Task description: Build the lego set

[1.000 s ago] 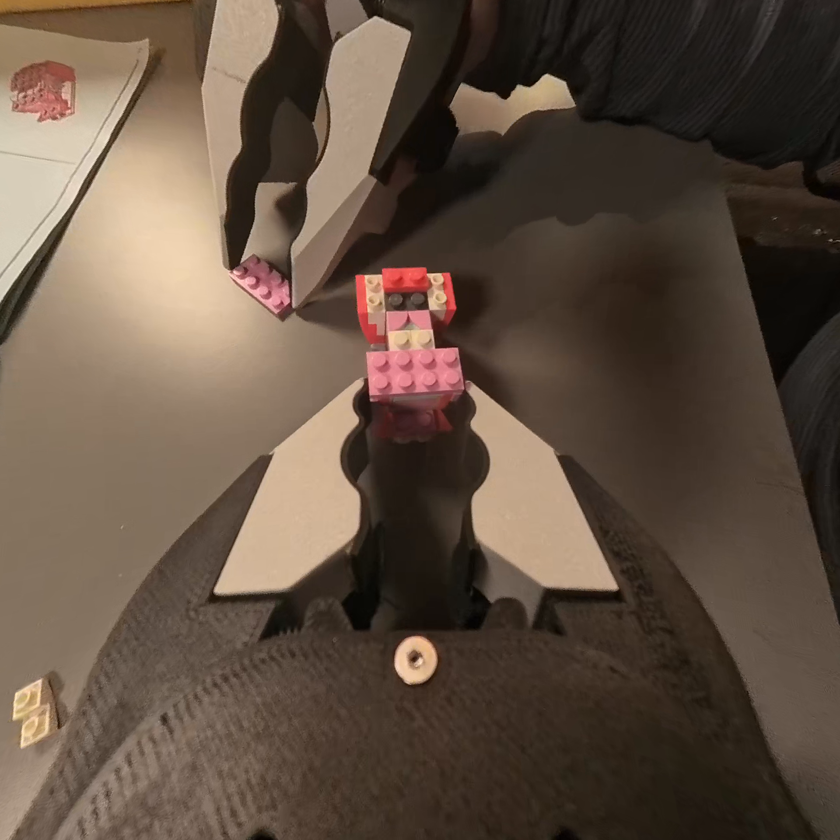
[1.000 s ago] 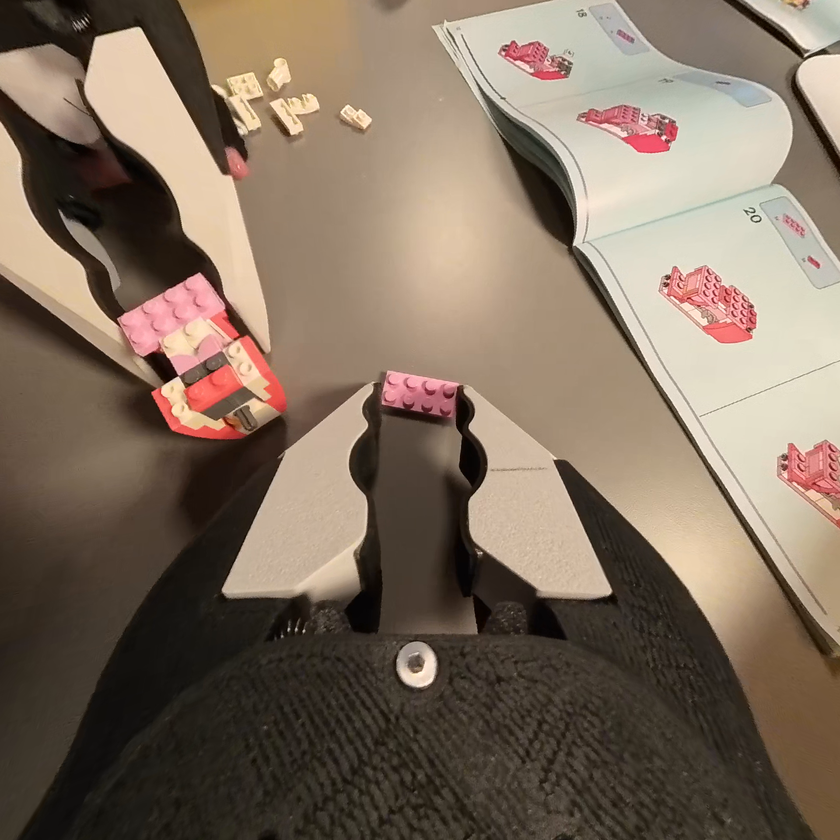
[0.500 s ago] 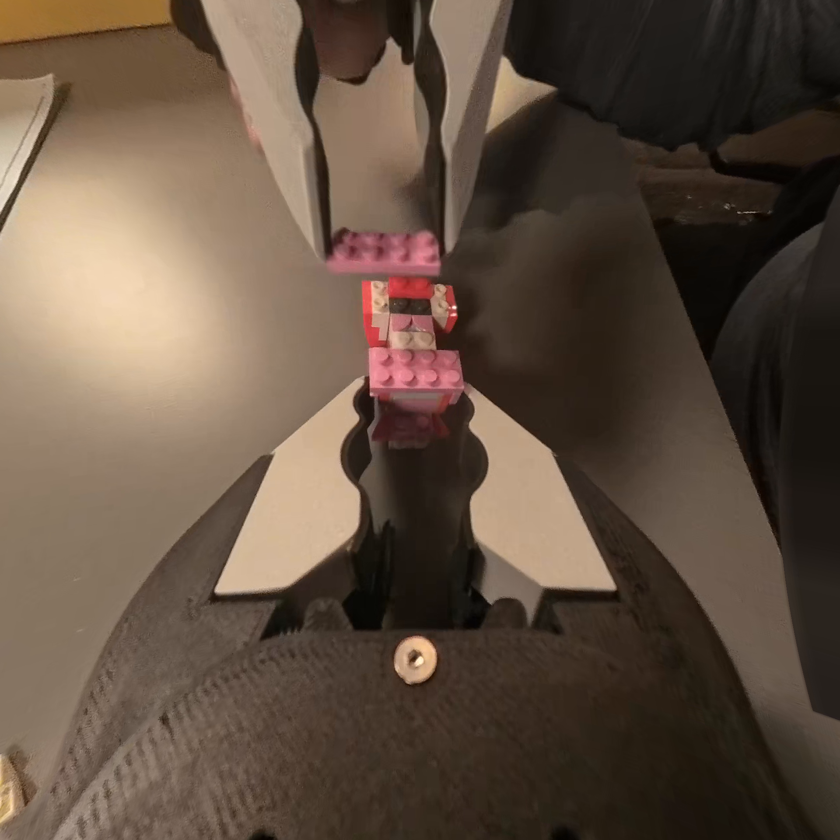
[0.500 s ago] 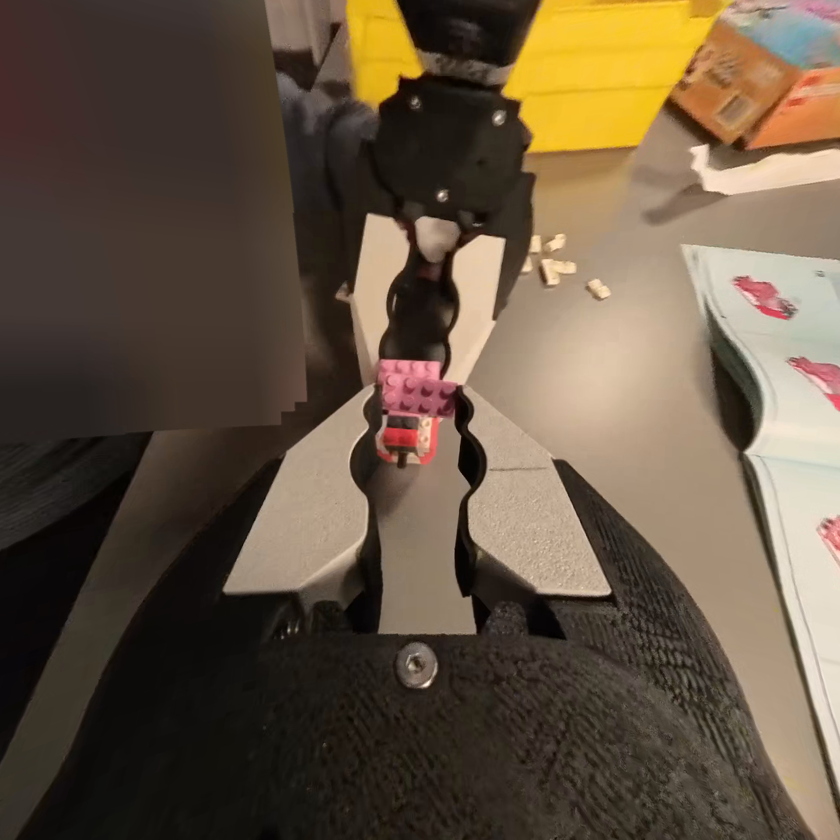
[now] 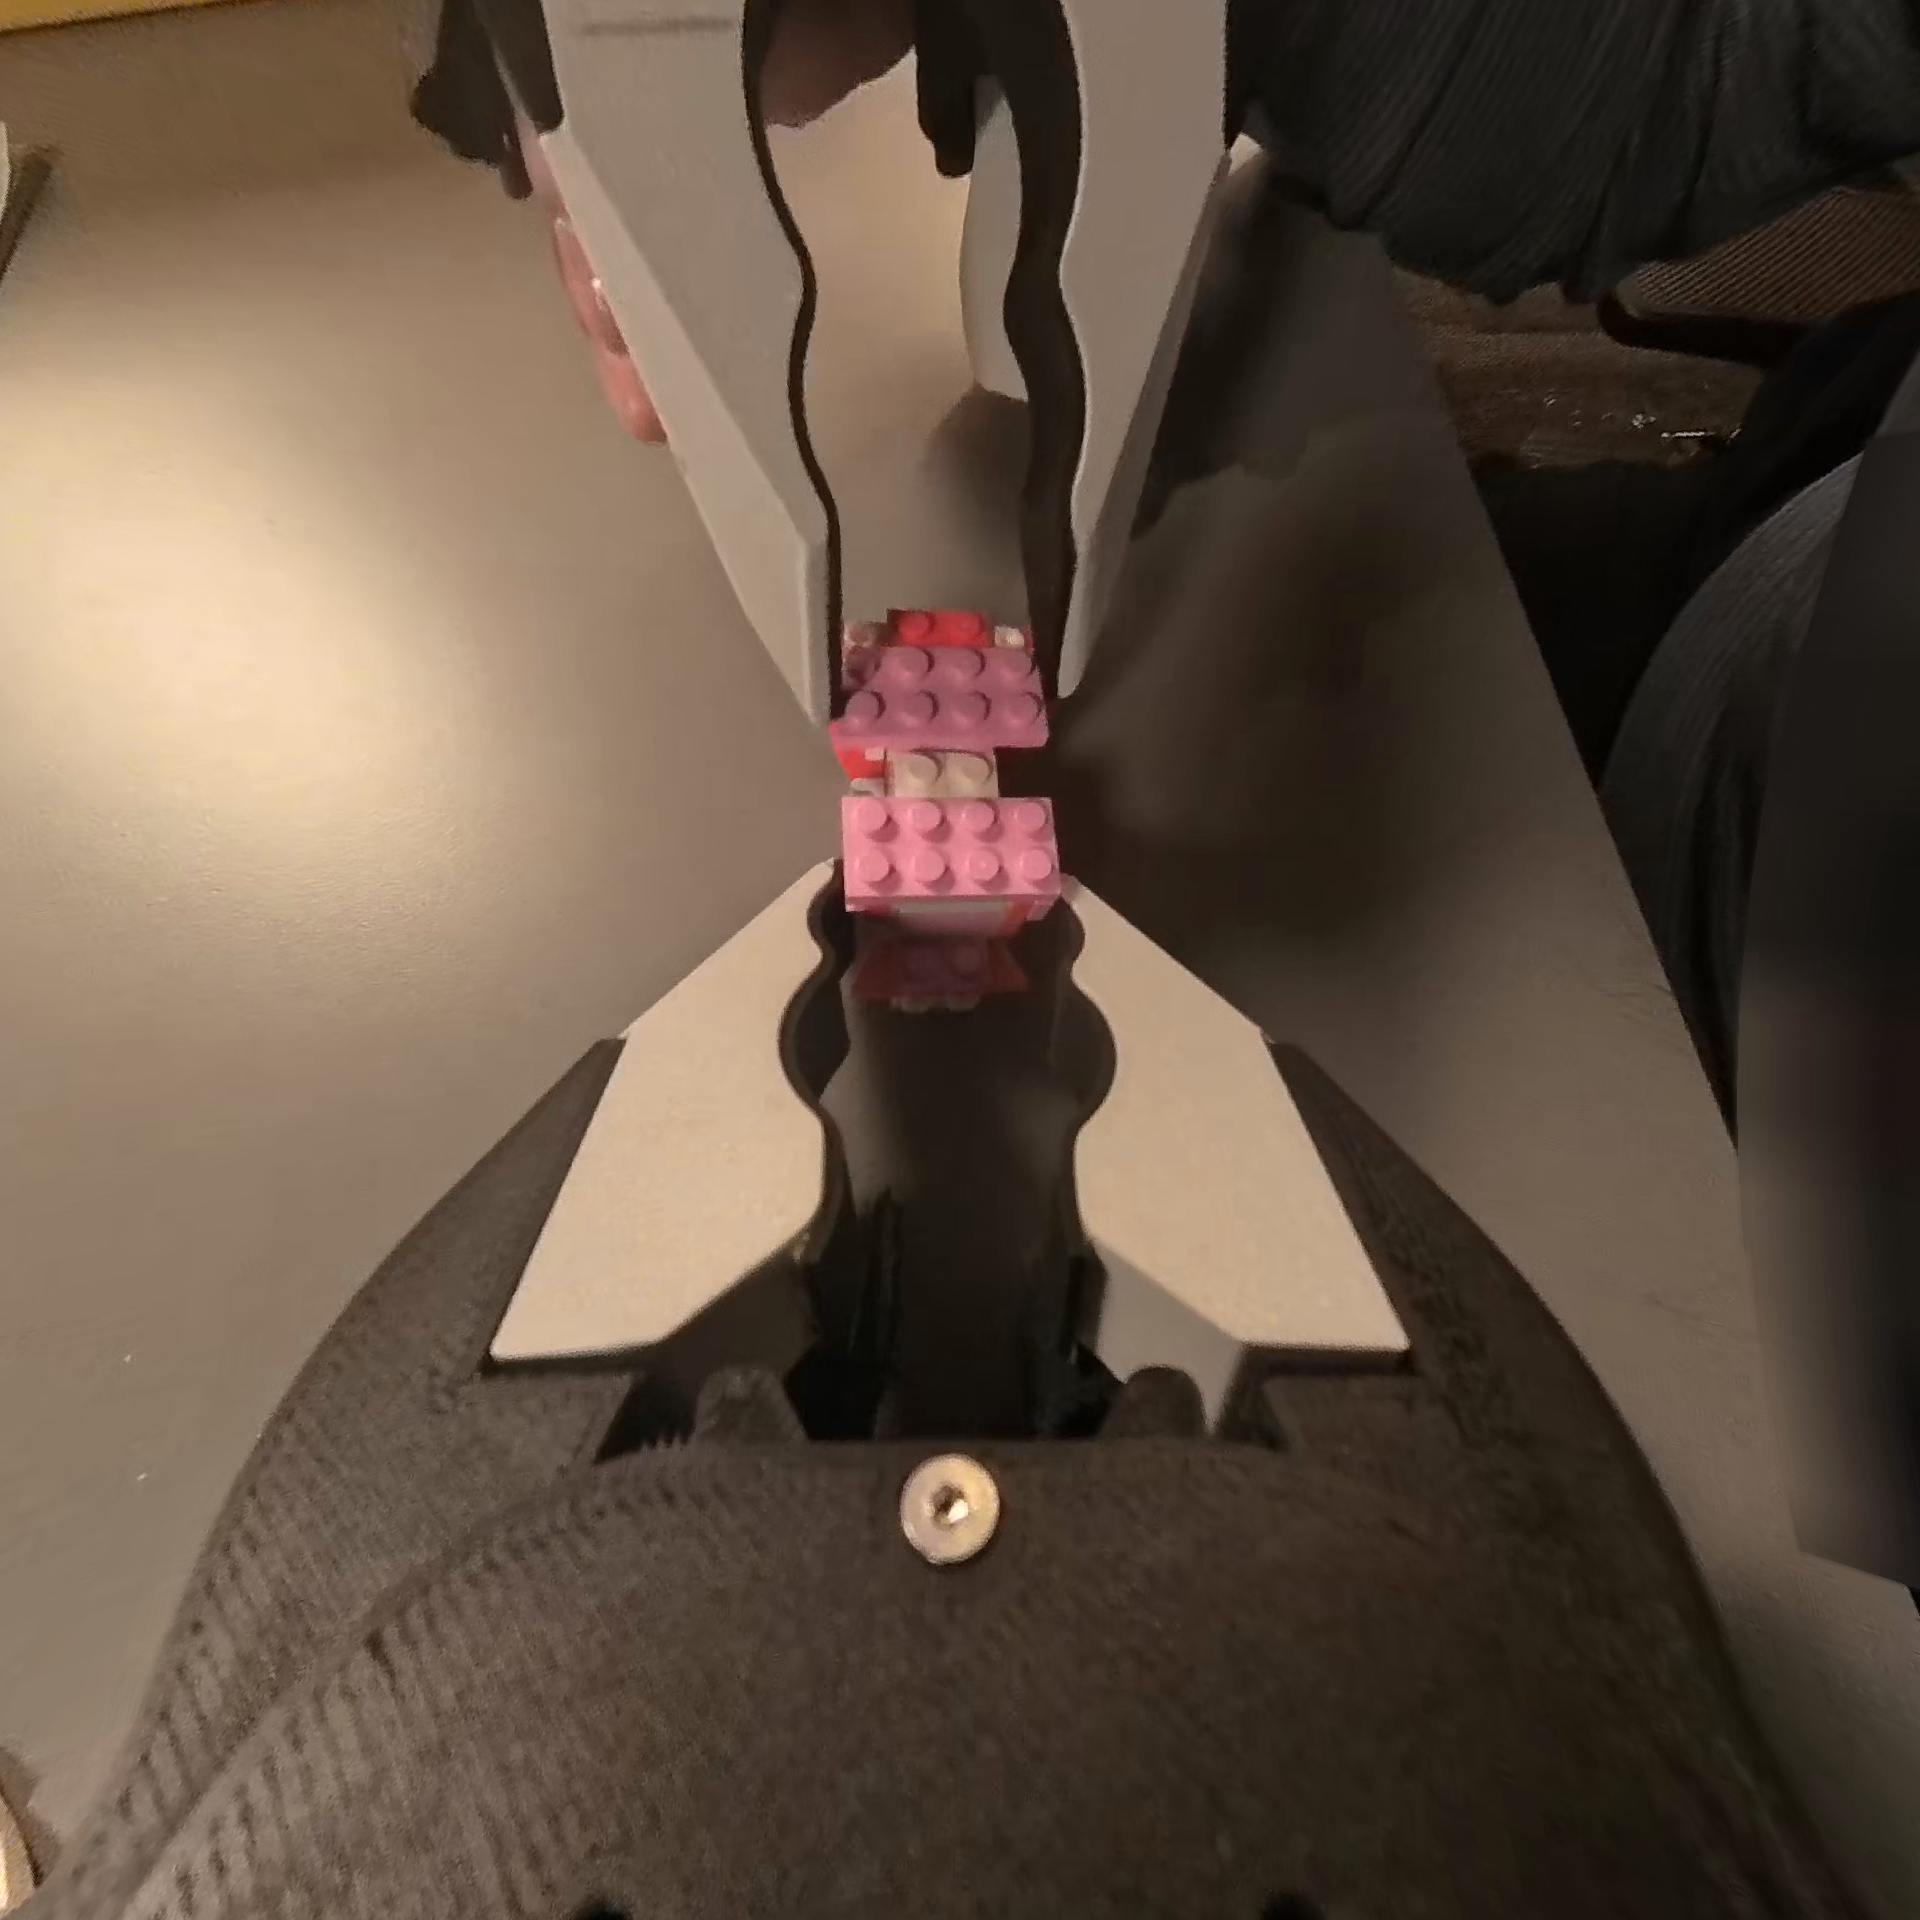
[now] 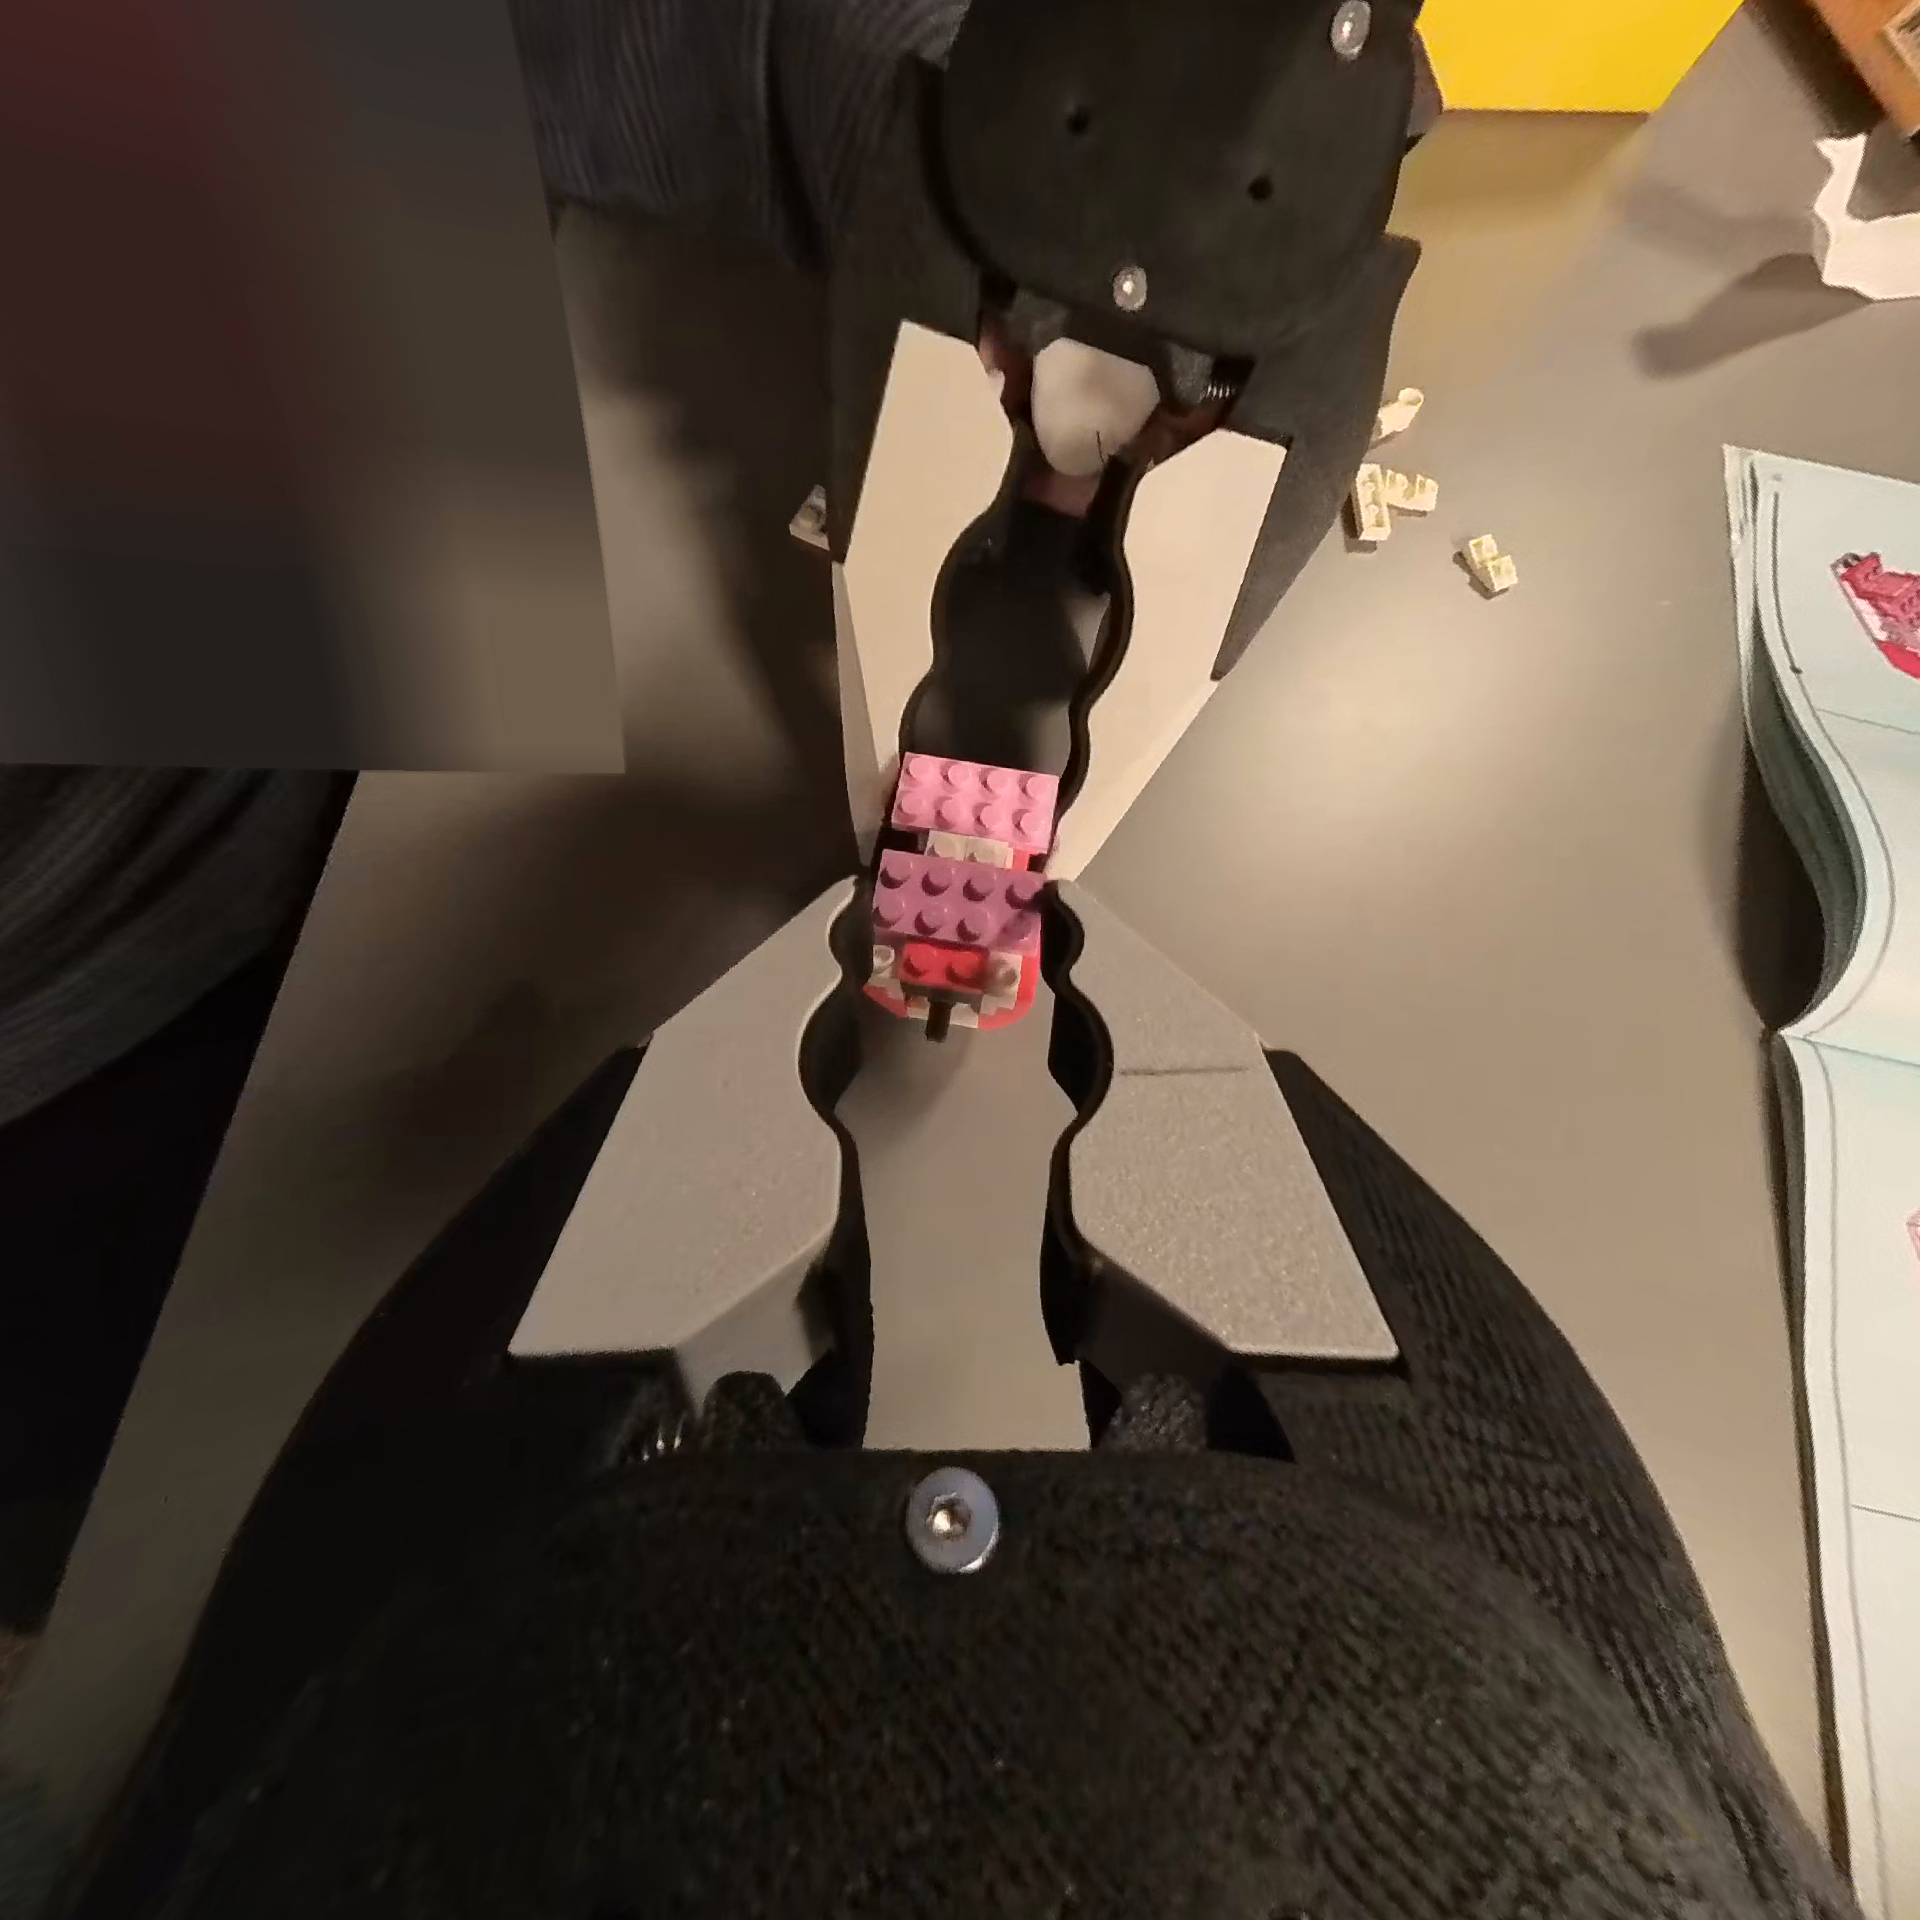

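- You're over a dark, glossy table (image 6: 1455,831); an open booklet (image 6: 1849,727) lies at its right edge, a few loose cream bricks (image 6: 1392,499) sit further back, and a yellow bin (image 6: 1558,52) stands behind them.
- Your left gripper (image 5: 951,894) has its jaws clamped on the near end of a small brick model (image 5: 951,774), the fingertips against the sides of its pink top brick.
- The model is red underneath, with cream bricks in the middle, and rests on the table between the two grippers.
- Your right gripper (image 6: 956,914) faces the left one head-on, fingertips almost meeting, with its jaws clamped on a purple plate (image 6: 956,904).
- That plate sits on the model's far end, just beyond the cream bricks, tilted a little; whether it is fully seated, you cannot tell.
- A dark ribbed sleeve (image 5: 1558,135) shows behind the right gripper.
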The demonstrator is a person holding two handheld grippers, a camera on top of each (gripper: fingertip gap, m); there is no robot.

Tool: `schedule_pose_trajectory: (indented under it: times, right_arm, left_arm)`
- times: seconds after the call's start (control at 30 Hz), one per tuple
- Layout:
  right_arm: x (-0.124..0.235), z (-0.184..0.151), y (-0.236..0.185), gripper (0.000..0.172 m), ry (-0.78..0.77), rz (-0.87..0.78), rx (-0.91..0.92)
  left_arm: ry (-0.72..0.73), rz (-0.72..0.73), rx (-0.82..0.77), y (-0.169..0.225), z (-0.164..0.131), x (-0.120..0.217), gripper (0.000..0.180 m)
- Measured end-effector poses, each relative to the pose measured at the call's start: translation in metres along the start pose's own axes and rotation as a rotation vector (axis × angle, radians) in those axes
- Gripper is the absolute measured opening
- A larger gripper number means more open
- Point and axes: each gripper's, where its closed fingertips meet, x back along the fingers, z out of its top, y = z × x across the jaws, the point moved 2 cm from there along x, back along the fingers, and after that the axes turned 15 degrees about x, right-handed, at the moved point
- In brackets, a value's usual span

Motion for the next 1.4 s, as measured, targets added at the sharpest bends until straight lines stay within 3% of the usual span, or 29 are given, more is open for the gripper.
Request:
schedule_pose_trajectory:
  times: [0.27,0.6,0.77,0.9,0.97,1.07,1.23,1.4]
  right_arm:
    - [-0.001,0.0,0.0,0.032,0.001,0.007,-0.013]
    - [0.005,-0.006,0.006,0.051,0.008,-0.067,-0.034]
    - [0.01,0.001,0.009,0.057,0.07,-0.191,0.017]
    - [0.011,0.009,0.019,0.062,0.098,-0.408,0.16]
    - [0.013,0.012,0.028,0.067,0.052,-0.565,0.298]
    - [0.012,0.01,0.037,0.071,-0.138,-0.747,0.555]
    - [-0.01,-0.008,0.046,0.074,-0.47,-0.812,0.809]
    - [-0.018,-0.013,0.055,0.072,-0.589,-0.852,0.854]
  left_arm:
    - [-0.001,-0.003,0.0,0.0,0.0,0.0,0.035]
    - [-0.001,-0.005,0.002,0.0,0.0,0.0,0.034]
    - [0.068,0.012,0.055,-0.006,0.007,0.007,0.034]
    - [0.158,0.061,0.138,-0.019,0.016,0.017,0.034]
    - [0.186,0.102,0.175,-0.028,0.018,0.02,0.034]
    - [0.216,0.173,0.218,-0.039,0.019,0.025,0.034]
    - [0.251,0.217,0.275,-0.046,0.02,0.029,0.034]
    - [0.296,0.203,0.331,-0.046,0.024,0.033,0.034]
